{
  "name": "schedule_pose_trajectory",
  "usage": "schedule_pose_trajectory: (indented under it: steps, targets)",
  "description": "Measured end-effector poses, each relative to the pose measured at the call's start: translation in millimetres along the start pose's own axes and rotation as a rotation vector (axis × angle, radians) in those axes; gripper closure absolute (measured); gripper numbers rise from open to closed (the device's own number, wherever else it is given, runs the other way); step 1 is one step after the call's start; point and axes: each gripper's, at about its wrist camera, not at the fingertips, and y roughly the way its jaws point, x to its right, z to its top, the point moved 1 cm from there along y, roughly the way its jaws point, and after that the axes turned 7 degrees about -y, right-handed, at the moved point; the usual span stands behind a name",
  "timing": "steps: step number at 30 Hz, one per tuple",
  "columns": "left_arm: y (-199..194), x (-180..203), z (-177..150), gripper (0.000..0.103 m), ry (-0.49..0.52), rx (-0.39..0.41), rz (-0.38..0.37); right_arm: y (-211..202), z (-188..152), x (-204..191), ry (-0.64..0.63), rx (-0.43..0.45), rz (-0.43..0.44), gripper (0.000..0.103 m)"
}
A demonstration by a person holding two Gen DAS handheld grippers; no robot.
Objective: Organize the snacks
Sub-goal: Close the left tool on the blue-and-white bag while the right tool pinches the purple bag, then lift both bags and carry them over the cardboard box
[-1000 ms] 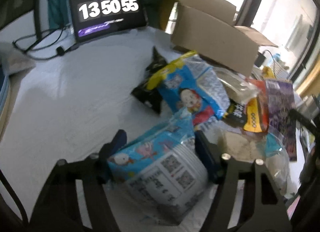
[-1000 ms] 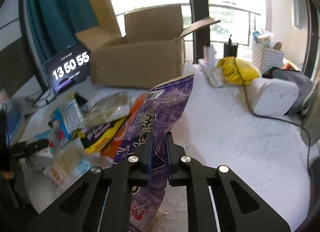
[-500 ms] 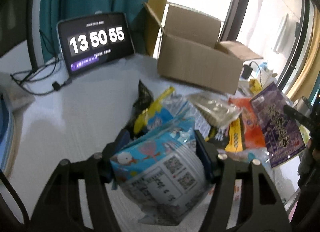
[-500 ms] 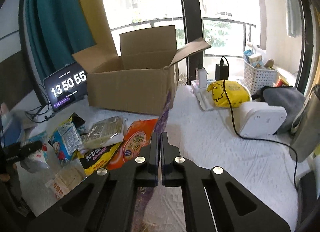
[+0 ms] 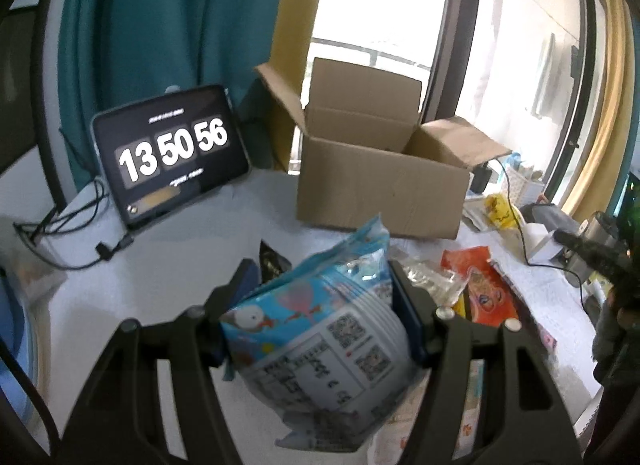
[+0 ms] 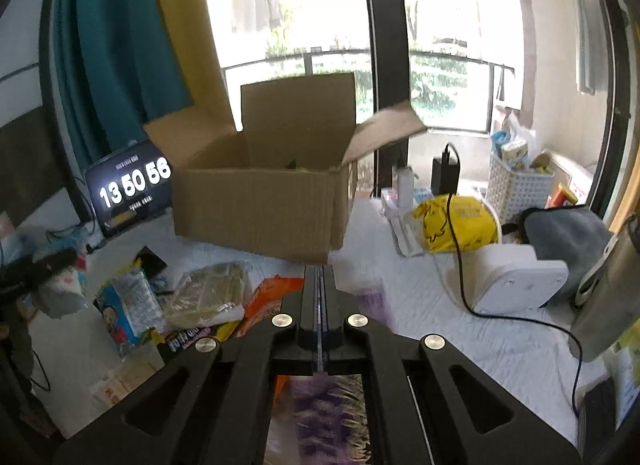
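My left gripper (image 5: pixel 320 281) is shut on a puffy blue-and-white snack bag (image 5: pixel 320 341) and holds it lifted above the table, short of the open cardboard box (image 5: pixel 380 181). My right gripper (image 6: pixel 319 273) is shut on a purple snack bag (image 6: pixel 328 421) that hangs below the fingers, in front of the same box (image 6: pixel 260 205). Loose snacks lie on the white table: an orange bag (image 6: pixel 268 297), a clear pack of beige snacks (image 6: pixel 208 293), a blue cartoon bag (image 6: pixel 128 309).
A tablet clock (image 5: pixel 172 153) with cables stands at the back left. To the right are a yellow bag (image 6: pixel 456 225), a white device (image 6: pixel 516 281) with a black cable, a white basket (image 6: pixel 520 185) and a grey cloth (image 6: pixel 564 233).
Both grippers have lifted their bags and tilted up toward the box. The purple bag has swung down below the right fingers. The clock now reads 13 50 56.
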Motion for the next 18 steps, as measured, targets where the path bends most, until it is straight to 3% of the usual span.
schedule_pose_trajectory:
  steps: [4, 5, 6, 8, 11, 14, 18]
  targets:
    - [5.4, 2.4, -1.2, 0.037, 0.008, -0.016, -0.010, 23.0, -21.3, 12.5, 0.030, -0.130, -0.030, 0.099]
    - [8.2, 2.0, -1.9, 0.037, 0.006, -0.026, -0.011, 27.6, -27.7, 17.5, 0.045, -0.165, -0.041, 0.086]
    - [9.7, 1.9, -3.0, 0.037, 0.007, -0.030, -0.012, 30.9, -34.4, 23.2, 0.066, -0.188, -0.051, 0.053]
    - [12.3, 3.2, -4.6, 0.037, 0.009, -0.037, -0.011, 35.8, -46.9, 31.4, 0.105, -0.217, -0.042, 0.015]
    - [15.0, 5.4, -4.7, 0.037, 0.009, -0.041, -0.018, 50.8, -67.9, 39.3, 0.148, -0.313, -0.042, 0.013]
    - [16.8, 9.9, -5.3, 0.037, 0.016, -0.046, -0.024, 60.0, -78.6, 36.5, 0.149, -0.347, -0.020, 0.013]
    - [19.2, 11.1, -4.5, 0.037, 0.023, -0.051, -0.022, 70.7, -91.1, 15.9, 0.005, -0.373, -0.091, 0.012]
